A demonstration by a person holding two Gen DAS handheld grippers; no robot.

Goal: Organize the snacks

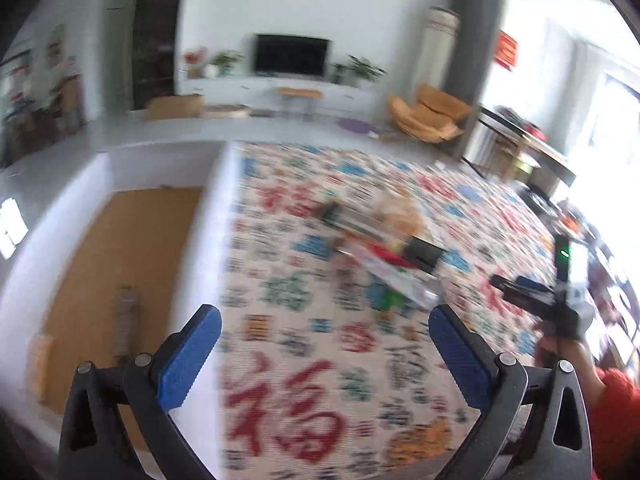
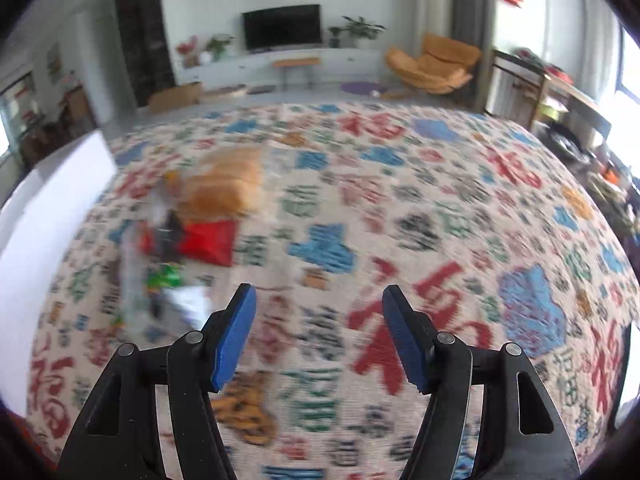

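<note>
Left gripper (image 1: 325, 354) spread wide, empty; right gripper (image 2: 319, 336) parted, empty. Blurred heap of snack packets (image 2: 188, 232) on patterned cloth (image 2: 440, 208), ten o'clock of right tongs. White-walled box (image 1: 120, 264) beside. Advice: slow down, single out one packet.

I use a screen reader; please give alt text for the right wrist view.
Open right gripper, holding nothing, above a patterned tablecloth. A blurred pile of snacks lies ahead to its left, beside a white box.
</note>
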